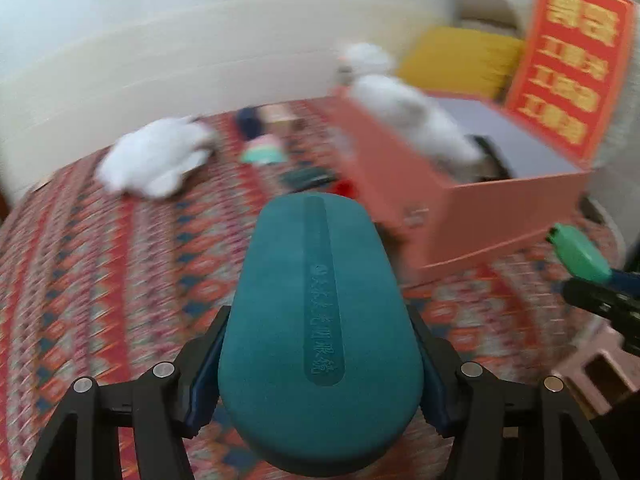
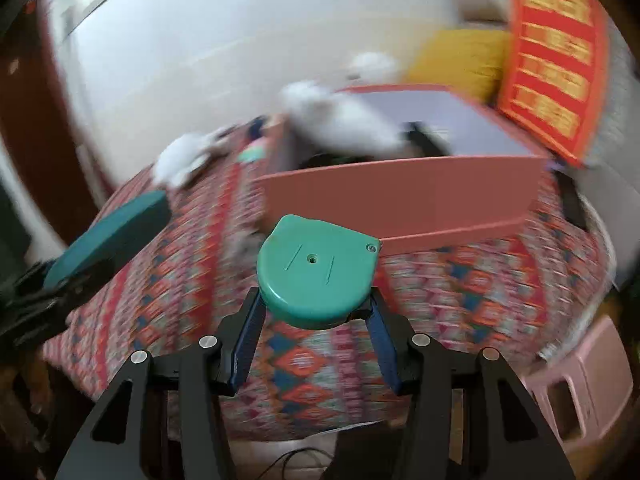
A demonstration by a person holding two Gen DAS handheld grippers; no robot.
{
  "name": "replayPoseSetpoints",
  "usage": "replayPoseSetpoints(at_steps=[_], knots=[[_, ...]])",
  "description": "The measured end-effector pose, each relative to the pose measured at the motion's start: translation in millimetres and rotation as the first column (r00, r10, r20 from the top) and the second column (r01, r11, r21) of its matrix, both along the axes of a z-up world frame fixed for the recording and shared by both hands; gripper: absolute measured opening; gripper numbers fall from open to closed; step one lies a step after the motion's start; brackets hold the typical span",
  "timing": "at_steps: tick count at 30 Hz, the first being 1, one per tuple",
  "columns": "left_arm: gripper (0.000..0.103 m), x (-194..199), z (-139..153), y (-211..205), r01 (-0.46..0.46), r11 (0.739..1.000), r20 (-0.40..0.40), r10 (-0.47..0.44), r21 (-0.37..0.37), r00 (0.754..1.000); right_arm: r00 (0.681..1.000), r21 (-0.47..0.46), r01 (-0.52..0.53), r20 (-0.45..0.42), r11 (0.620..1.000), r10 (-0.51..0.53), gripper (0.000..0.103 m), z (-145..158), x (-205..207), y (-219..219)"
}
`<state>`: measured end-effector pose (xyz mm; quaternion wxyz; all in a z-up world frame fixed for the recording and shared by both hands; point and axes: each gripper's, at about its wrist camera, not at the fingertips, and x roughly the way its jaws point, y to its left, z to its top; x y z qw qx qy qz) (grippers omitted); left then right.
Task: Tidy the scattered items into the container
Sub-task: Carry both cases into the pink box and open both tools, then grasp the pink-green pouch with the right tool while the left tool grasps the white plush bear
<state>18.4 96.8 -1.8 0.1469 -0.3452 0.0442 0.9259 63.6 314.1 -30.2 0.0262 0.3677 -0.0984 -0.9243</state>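
A white plush toy (image 1: pixel 154 160) is seen lying at the far left of the patterned cloth (image 1: pixel 100 264) that covers the tabletop, with a few small blurred items just to its right: a dark blue one (image 1: pixel 249 122), a pastel green and pink one (image 1: pixel 264 152) and a flat dark one (image 1: pixel 306 178). In the middle of the left wrist view, a long teal case (image 1: pixel 320 328) is clamped between the blue-padded fingers of the left gripper (image 1: pixel 320 384) and is held above the cloth, its far end pointed toward the pink box (image 1: pixel 500 208). The box stands open on the cloth at the right, and a second white plush toy (image 1: pixel 416 120) is draped over its far left rim, partly inside. Behind the box, a yellow cushion (image 1: pixel 460 58) and a red sign with gold characters (image 1: pixel 572 60) are visible. In the right wrist view, a round green tape measure (image 2: pixel 318 272) is gripped at its near edge by the fingers of the right gripper (image 2: pixel 316 320), and it is held over the cloth just in front of the box's near wall. A pink stool (image 2: pixel 580 380) is seen at the lower right, beside the table.
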Motion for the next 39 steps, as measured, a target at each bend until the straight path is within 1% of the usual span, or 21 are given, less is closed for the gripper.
replayPoseSetpoints(at_steps=[3, 6, 9, 12, 14, 15, 17, 19, 20, 21, 22, 23, 24, 25, 27, 28, 32, 36, 39], knots=[[0.068, -2.7, 19.0, 36.9, 0.08, 0.997, -0.04, -0.079, 0.008, 0.996, 0.995, -0.012, 0.097, -0.036, 0.995, -0.098, 0.053, 14.3, 1.1, 30.8], [0.068, -15.4, 52.1, 74.8, 0.143, 0.99, -0.124, -0.142, 0.002, 0.982, 0.982, 0.016, 0.159, -0.11, 0.987, -0.156, 0.053, 46.6, -6.9, 52.0], [0.068, -37.6, 87.8, 109.8, 0.165, 0.986, -0.212, -0.163, -0.008, 0.964, 0.962, 0.053, 0.201, -0.202, 0.978, -0.186, 0.054, 84.8, -23.4, 66.4], [0.068, -63.3, 110.0, 137.5, 0.166, 0.986, -0.27, -0.166, -0.023, 0.949, 0.941, 0.039, 0.227, -0.266, 0.973, -0.209, 0.054, 115.1, -46.6, 77.9], [0.068, -87.2, 112.2, 156.2, 0.169, 0.985, -0.275, -0.175, -0.043, 0.945, 0.93, 0.029, 0.245, -0.289, 0.969, -0.226, 0.054, 124.8, -68.8, 83.7], [0.068, -100.2, 107.5, 165.3, 0.167, 0.984, -0.266, -0.176, -0.053, 0.948, 0.925, 0.024, 0.253, -0.298, 0.967, -0.235, 0.054, 128.0, -80.6, 86.3], [0.068, -122.2, 96.1, 180.7, 0.166, 0.984, -0.244, -0.179, -0.071, 0.953, 0.923, 0.011, 0.268, -0.291, 0.963, -0.253, 0.054, 122.2, -109.5, 90.2], [0.068, -150.5, 70.9, 193.8, 0.18, 0.978, -0.18, -0.196, -0.103, 0.964, 0.932, 0.002, 0.261, -0.26, 0.965, -0.251, 0.056, 107.9, -137.7, 94.2], [0.068, -158.3, 61.8, 195.2, 0.182, 0.977, -0.163, -0.198, -0.108, 0.967, 0.938, 0.001, 0.255, -0.243, 0.967, -0.247, 0.063, 100.7, -150.4, 95.3], [0.07, -160.1, 57.7, 192.8, 0.175, 0.979, -0.165, -0.191, -0.105, 0.968, 0.943, 0.005, 0.254, -0.226, 0.967, -0.246, 0.07, 94.1, -161.8, 96.1], [0.077, -161.3, 54.1, 190.1, 0.168, 0.981, -0.169, -0.183, -0.102, 0.968, 0.944, 0.024, 0.267, -0.209, 0.963, -0.256, 0.083, 89.8, -168.9, 96.1], [0.082, -162.5, 50.6, 187.3, 0.16, 0.982, -0.173, -0.176, -0.099, 0.969, 0.943, 0.038, 0.279, -0.2, 0.959, -0.266, 0.089, 86.6, -174.8, 95.8], [0.088, -162.0, 51.6, 181.7, 0.147, 0.985, -0.187, -0.162, -0.094, 0.969, 0.938, 0.039, 0.288, -0.212, 0.957, -0.274, 0.09, 86.7, -175.8, 95.0], [0.091, -161.2, 53.2, 175.7, 0.132, 0.987, -0.201, -0.148, -0.089, 0.968, 0.937, 0.035, 0.285, -0.221, 0.958, -0.271, 0.092, 86.4, -175.4, 94.7], [0.092, -161.1, 59.0, 160.9, 0.102, 0.992, -0.226, -0.117, -0.076, 0.967, 0.936, 0.027, 0.275, -0.234, 0.961, -0.262, 0.093, 88.5, -174.0, 90.9], [0.093, -162.1, 61.7, 156.8, 0.092, 0.993, -0.229, -0.106, -0.071, 0.968, 0.936, 0.026, 0.272, -0.239, 0.962, -0.258, 0.094, 89.8, -173.0, 88.3], [0.094, -164.2, 70.5, 114.2, 0.019, 0.999, -0.235, -0.027, -0.04, 0.972, 0.936, 0.031, 0.248, -0.265, 0.968, -0.231, 0.095, 95.9, -169.8, 66.9], [0.096, -158.1, 65.8, 64.6, -0.058, 0.997, -0.232, 0.047, -0.041, 0.971, 0.935, 0.046, 0.195, -0.309, 0.98, -0.172, 0.098, 106.8, -167.6, 28.2], [0.096, -155.1, 53.9, 18.3, -0.133, 0.99, -0.212, 0.119, -0.053, 0.97, 0.938, 0.075, 0.13, -0.333, 0.989, -0.098, 0.099, 113.4, -168.6, -14.3]])
